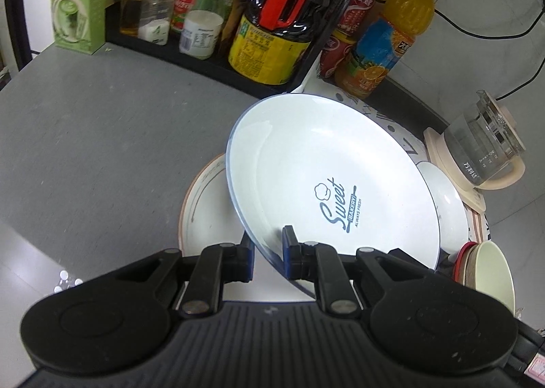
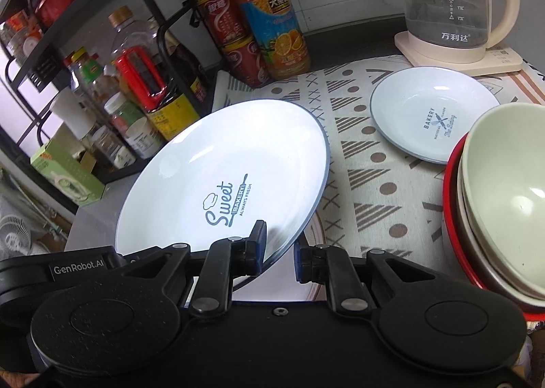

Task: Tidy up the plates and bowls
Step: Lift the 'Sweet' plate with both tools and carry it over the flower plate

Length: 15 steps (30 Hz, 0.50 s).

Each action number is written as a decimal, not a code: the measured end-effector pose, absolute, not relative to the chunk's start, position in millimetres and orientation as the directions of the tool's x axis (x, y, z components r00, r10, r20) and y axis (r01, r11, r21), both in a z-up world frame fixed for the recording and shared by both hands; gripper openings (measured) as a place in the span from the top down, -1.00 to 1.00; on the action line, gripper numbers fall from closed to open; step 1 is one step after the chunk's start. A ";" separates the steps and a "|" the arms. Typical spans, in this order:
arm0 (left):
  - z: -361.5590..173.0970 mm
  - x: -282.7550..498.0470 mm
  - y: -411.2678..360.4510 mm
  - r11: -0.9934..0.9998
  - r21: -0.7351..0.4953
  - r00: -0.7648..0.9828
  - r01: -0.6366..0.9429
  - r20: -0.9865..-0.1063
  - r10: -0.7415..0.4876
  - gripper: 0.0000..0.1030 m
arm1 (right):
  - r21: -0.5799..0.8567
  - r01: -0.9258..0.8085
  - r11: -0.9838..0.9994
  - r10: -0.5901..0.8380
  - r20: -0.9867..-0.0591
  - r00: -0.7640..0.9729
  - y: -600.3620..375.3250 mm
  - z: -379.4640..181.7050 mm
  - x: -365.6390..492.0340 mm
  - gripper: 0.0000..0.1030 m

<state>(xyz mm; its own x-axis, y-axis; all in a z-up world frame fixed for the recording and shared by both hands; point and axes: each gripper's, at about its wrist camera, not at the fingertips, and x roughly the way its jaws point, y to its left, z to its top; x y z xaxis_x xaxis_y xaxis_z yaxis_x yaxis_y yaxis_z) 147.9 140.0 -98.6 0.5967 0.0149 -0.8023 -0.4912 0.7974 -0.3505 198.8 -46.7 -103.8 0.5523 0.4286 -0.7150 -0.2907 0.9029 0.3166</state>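
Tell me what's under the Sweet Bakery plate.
Under the tilted plate, a brown-rimmed plate shows on the grey counter. Most of that lower plate is covered, so whether anything lies on it cannot be seen. Both grippers pinch the top plate's rim.

Right gripper (image 2: 280, 248) fingers straddle tilted Sweet Bakery plate (image 2: 221, 180) rim. Small plate (image 2: 434, 114) flat on patterned mat (image 2: 357, 163). Stacked bowls (image 2: 504, 211) at right. Kettle (image 2: 442, 6) behind.

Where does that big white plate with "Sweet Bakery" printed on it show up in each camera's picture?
Left wrist view: the Sweet Bakery plate fills centre-right, tilted, rim between the left gripper fingers.
Right wrist view: Sweet Bakery plate sits centre-left, rim between the right gripper fingers.
Shared landmark: orange juice bottle.
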 end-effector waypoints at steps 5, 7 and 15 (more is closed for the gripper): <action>-102.3 135.9 136.9 0.790 -0.348 0.584 -0.505 -0.812 0.016 0.72 | 0.313 -0.301 0.901 0.432 -0.723 0.540 -49.2 -108.3 190.3 0.70; -103.7 130.9 136.5 0.785 -0.349 0.581 -0.512 -0.813 0.018 0.72 | 0.313 -0.301 0.901 0.432 -0.727 0.534 -50.2 -109.1 187.4 0.70; -111.0 120.8 134.8 0.780 -0.342 0.563 -0.524 -0.826 0.016 0.71 | 0.301 -0.316 0.900 0.430 -0.734 0.525 -51.9 -114.8 179.6 0.70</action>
<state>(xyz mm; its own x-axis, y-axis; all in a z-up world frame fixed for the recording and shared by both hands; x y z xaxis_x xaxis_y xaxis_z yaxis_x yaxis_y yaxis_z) 120.8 134.8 -111.0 0.5634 0.0159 -0.8260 -0.5235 0.7803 -0.3420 179.7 -51.9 -114.8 0.5252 0.4303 -0.7342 -0.3159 0.8997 0.3014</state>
